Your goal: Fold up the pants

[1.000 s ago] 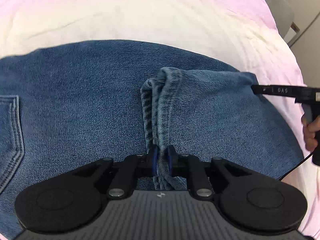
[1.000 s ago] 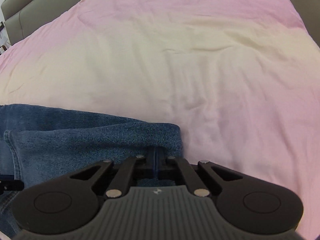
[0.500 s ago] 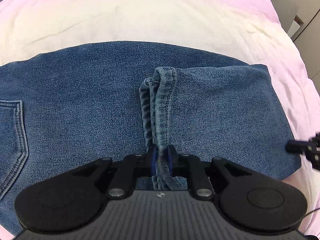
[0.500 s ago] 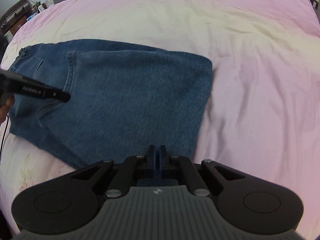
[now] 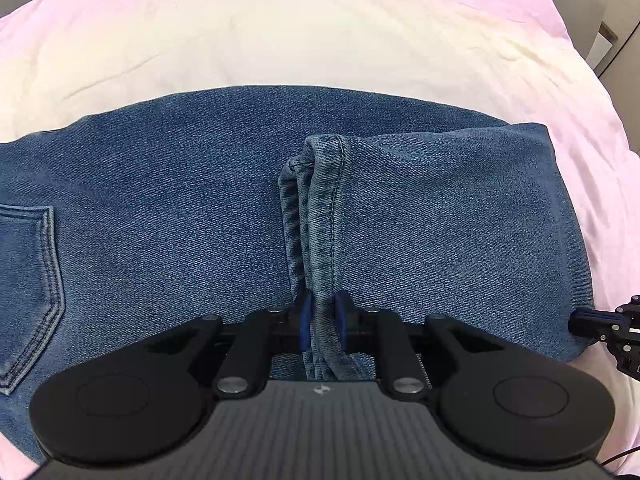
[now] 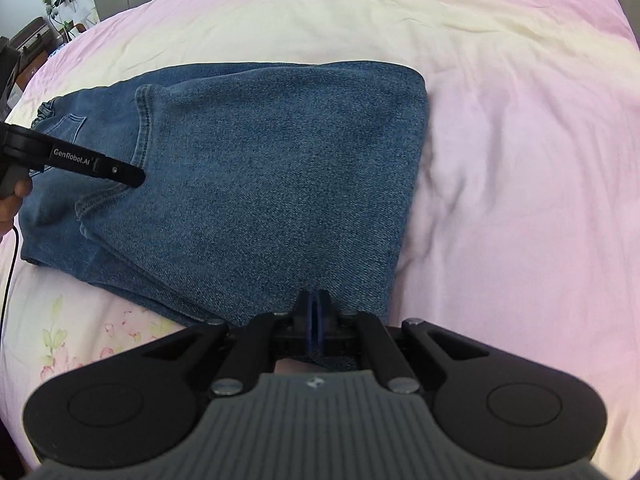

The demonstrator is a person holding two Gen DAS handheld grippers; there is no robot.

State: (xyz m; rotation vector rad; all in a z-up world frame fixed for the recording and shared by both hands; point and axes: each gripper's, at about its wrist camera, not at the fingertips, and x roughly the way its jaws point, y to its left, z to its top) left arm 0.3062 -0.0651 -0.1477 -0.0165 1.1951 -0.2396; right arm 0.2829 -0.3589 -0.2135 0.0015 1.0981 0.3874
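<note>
On the bed [image 6: 520,160], w/ its pink-and-cream sheet, the jeans [image 6: 260,168] lie folded across, the hem end laid back over the seat part; a back pocket [image 5: 28,280] shows at the left of the left wrist view.

Left tool [image 5: 322,326]: the bunched hem [image 5: 320,208] sits between its blue pads and the jaws are opening, so the cloth is about to come free. From the right wrist view the same tool [image 6: 132,176] points into the hem fold, a hand [image 6: 12,196] behind it.

Right tool [image 6: 314,320]: clenched, pads together, nothing between them as far as I can see; it hovers at the near edge of the fold.

Risks, as I judge them:
- Hem is pinched up into a ridge, not flat. Let go as is and prob. the ridge stays, leaving a lumpy top layer.
- If denim clings to a pad while the tool pulls away, the top layer could drag and skew the fold.
- Layers at the near-left edge already look offset; another fold over that would likely carry the misalignment on.
- Right tool sits v. close to the folded edge; a sweep could flip that corner open.
</note>
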